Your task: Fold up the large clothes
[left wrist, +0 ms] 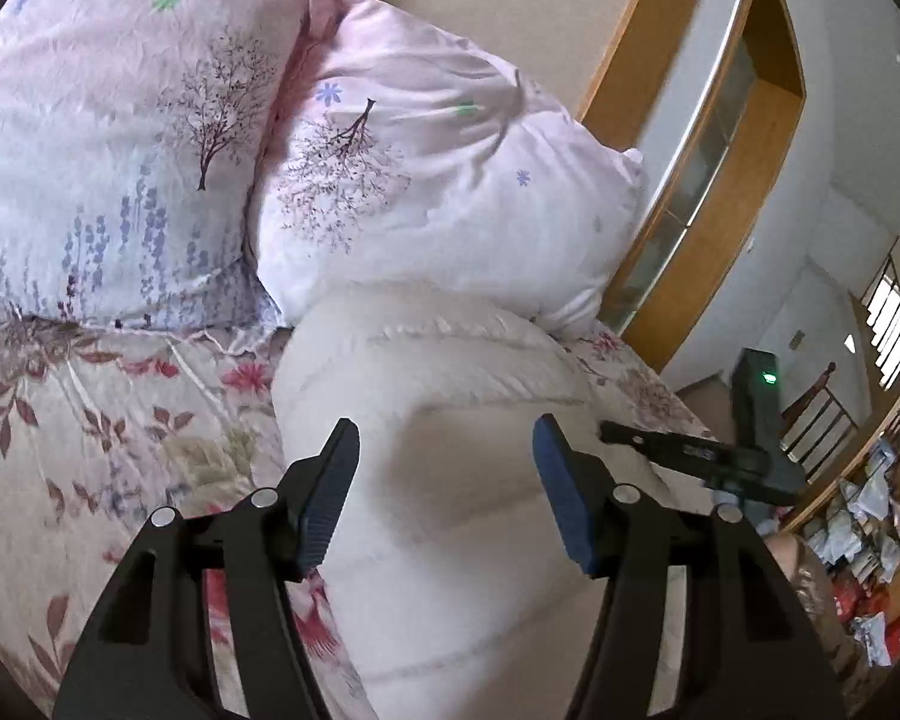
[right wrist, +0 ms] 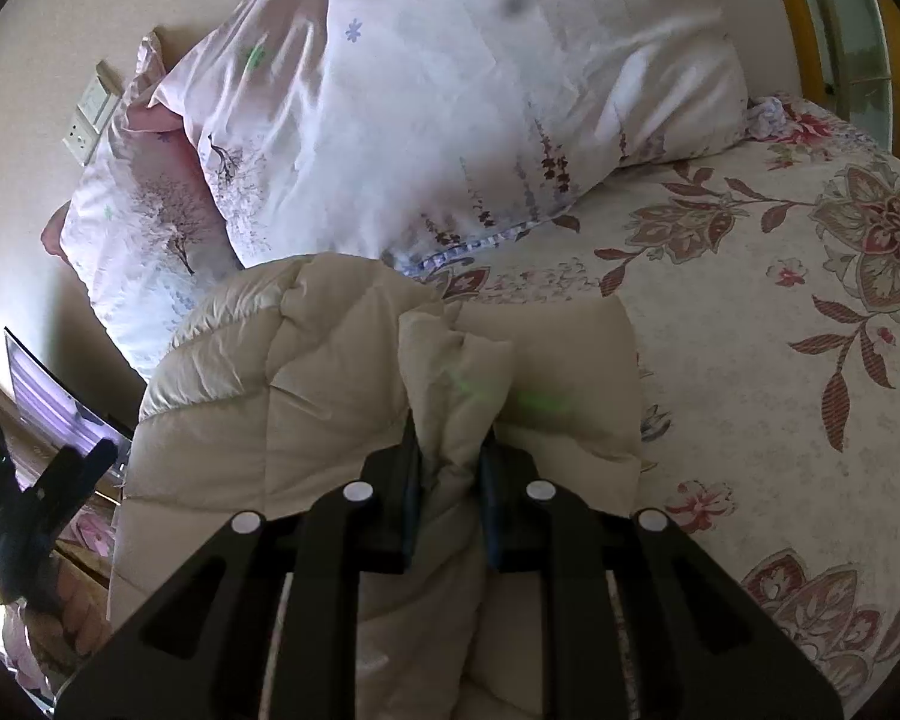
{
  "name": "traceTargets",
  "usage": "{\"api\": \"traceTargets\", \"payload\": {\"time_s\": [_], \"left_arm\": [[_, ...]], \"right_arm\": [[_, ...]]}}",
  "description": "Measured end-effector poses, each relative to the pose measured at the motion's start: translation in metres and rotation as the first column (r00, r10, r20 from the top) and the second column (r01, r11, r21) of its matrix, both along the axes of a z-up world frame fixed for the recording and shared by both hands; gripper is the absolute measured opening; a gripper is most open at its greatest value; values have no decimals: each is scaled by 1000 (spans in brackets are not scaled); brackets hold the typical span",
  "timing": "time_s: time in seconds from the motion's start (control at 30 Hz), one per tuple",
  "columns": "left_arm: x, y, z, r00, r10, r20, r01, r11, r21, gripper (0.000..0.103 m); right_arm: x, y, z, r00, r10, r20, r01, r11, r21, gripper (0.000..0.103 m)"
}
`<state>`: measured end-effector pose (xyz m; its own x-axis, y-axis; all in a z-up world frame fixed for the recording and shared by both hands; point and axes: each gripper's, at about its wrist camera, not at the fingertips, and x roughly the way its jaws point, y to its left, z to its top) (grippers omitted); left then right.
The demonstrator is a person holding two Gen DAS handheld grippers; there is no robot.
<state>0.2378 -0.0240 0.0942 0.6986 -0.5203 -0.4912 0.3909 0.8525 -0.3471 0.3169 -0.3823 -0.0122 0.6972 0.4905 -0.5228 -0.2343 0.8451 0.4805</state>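
**Grip on the right, spread fingers on the left**

Jacket first: the cream quilted jacket (right wrist: 342,384) lies bunched on the floral bedspread (right wrist: 780,300), its upper end right up against the two pink printed pillows (left wrist: 438,180) at the head of the bed.

Over to the right gripper (right wrist: 450,450), and it is angled downward into the padding. Its fingers (right wrist: 405,480) are drawn close together, pinching a raised ridge of the jacket's fabric between them; the fold bulges up past the tips and puffs out on both sides. That is a firm hold on a thick pleat, near the edge of the garment that faces the open bedspread.

Now the left gripper (left wrist: 447,450). It hangs tilted down above the jacket's smooth middle panel, and its fingers (left wrist: 330,492) stand spread wide, nothing between them but air, with the quilting well below the pads. Seen from here, the right gripper (left wrist: 708,456) shows as a dark shape at the far side of the jacket, low to the cloth, a green light glowing on the body behind it. From the right wrist view, the left gripper (right wrist: 60,480) pokes in at the lower left edge, clear of the garment.

Beyond the bed, a wooden frame (left wrist: 720,180) runs along the wall.
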Motion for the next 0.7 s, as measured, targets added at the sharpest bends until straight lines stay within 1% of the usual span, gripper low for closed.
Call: {"api": "traceTargets", "payload": {"time_s": [0.1, 0.13, 0.2, 0.27, 0.33, 0.43, 0.7], "left_arm": [[18, -4, -3, 1000, -7, -8, 7, 1000, 10, 60], [22, -6, -11, 1000, -8, -16, 8, 1000, 19, 60], [30, -12, -20, 999, -16, -51, 18, 999, 38, 60], [37, -14, -33, 997, -24, -77, 28, 999, 44, 60], [41, -16, -41, 995, -30, -96, 34, 998, 46, 60], [47, -18, -48, 992, -35, -121, 42, 998, 54, 60], [61, -22, -65, 982, -57, -180, 67, 996, 52, 60]], "right_arm": [[-6, 1, 6, 999, -17, 35, 18, 1000, -24, 17], [-8, 1, 7, 999, -24, 44, 26, 999, -33, 17], [-9, 1, 6, 997, -45, 57, 48, 997, -54, 16], [-7, 0, 2, 997, -62, 50, 66, 995, -73, 16], [-2, -2, -6, 996, -82, 22, 84, 993, -89, 16], [3, -6, -14, 995, -104, -7, 103, 990, -92, 16], [6, -10, -29, 991, -129, -44, 125, 988, -90, 16]]}}
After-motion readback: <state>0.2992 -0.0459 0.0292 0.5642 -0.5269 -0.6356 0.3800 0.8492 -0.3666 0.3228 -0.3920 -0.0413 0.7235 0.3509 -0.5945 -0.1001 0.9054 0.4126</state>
